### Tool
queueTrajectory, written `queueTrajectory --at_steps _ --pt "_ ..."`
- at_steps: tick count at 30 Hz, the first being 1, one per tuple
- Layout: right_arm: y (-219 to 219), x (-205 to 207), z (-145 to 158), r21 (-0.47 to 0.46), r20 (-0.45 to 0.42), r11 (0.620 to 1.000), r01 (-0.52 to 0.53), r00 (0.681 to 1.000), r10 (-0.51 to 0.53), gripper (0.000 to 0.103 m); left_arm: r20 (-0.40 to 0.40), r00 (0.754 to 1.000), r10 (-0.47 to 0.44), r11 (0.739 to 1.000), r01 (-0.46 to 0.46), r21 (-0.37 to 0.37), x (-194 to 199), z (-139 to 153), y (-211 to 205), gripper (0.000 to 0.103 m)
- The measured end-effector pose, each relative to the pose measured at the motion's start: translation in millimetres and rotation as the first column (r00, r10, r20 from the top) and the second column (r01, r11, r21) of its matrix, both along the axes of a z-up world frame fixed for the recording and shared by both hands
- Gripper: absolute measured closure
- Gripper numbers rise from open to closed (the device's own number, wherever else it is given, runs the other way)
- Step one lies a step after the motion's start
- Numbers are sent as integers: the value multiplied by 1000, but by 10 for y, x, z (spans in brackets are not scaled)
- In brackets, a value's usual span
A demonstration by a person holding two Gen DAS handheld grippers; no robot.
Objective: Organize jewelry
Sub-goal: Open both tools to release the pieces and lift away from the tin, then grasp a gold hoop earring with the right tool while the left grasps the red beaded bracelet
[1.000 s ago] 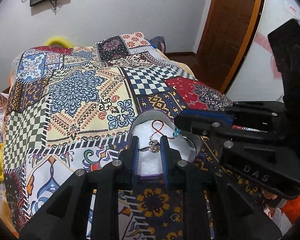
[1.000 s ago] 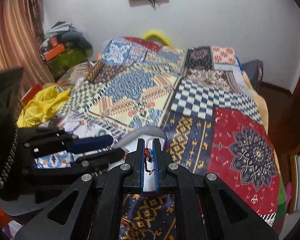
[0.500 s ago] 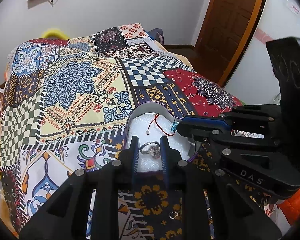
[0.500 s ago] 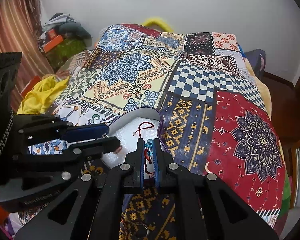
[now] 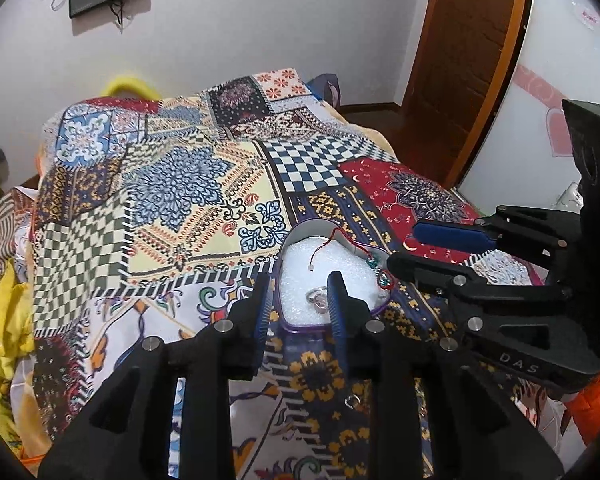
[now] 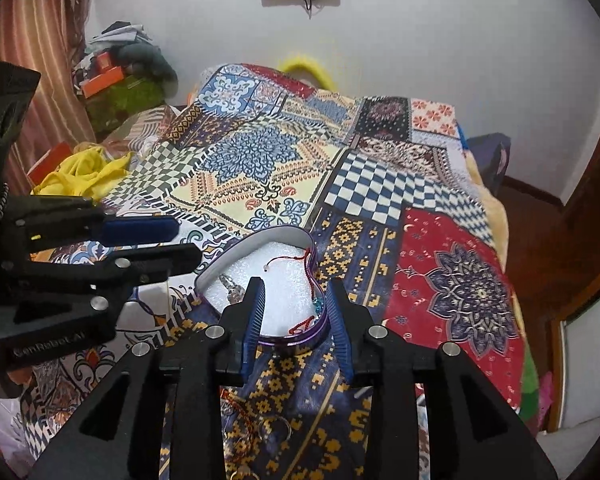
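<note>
**Letting Go Over the Heart-Shaped Tin**

Releasing is the step in hand, judged from how both tools hang above the purple heart-shaped tin (image 5: pixel 300 326) on the patchwork bedspread (image 5: pixel 172 200). Start at the left: the left gripper (image 5: pixel 298 300) has its jaws opening, and nothing is pinched between them; the silver ring (image 5: pixel 318 298) lies on the white foam lining just beyond its right pad, inside the tin. Moving right, the red cord bracelet (image 5: pixel 332 240) is only partly stowed: one end rests on the foam, while the beaded turquoise part drapes over the tin's right rim. Farther right, the right gripper (image 6: pixel 296 308) is likewise opening, its pads clear of the cord, which hangs across the rim between them.

To finish well, I would let each tool spread fully before lifting, so that no cord snags on a ribbed pad and gets dragged out. The bracelet's overhanging section probably needs a nudge inward. More rings and red cord (image 6: pixel 276 430) lie loose on the bedspread nearer the right-hand camera, apparently awaiting their turn.
</note>
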State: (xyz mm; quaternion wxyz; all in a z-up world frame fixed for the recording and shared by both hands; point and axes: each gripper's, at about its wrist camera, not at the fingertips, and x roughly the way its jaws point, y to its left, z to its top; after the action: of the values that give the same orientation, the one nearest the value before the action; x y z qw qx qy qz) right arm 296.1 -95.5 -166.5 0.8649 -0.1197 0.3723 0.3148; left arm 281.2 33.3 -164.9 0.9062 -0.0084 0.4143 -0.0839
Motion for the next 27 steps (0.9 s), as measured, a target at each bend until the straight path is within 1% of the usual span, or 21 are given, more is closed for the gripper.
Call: queueTrajectory --at_steps 4,11,14,15,16,21,24,27 --pt "-33 -119 115 3 31 1000 7 999 -7 74 26 1000 10 1000 -10 7 -146 122 -4 69" --pt "-125 -337 269 19 69 999 30 997 -32 73 54 998 19 1000 -20 17 -418 279 -39 69" --pt "-189 -463 311 19 92 999 48 995 -49 68 59 998 20 999 -21 25 -557 311 -67 67" --pt "-204 -493 318 21 96 998 52 994 -54 65 60 998 20 999 -22 27 -590 313 -75 66" --pt "-228 -529 325 25 100 998 58 993 -60 63 59 998 21 999 -23 29 -630 314 -85 64" --pt "-367 -674 298 48 81 995 86 993 -90 62 43 999 11 999 -12 38 -829 249 -151 64" --pt "-415 -734 261 48 68 994 103 992 -106 62 18 1000 0 999 -1 37 -931 154 -194 64" --pt "-485 -790 169 55 36 991 121 992 -123 62 -15 1000 -3 1000 4 26 -993 34 -216 64"
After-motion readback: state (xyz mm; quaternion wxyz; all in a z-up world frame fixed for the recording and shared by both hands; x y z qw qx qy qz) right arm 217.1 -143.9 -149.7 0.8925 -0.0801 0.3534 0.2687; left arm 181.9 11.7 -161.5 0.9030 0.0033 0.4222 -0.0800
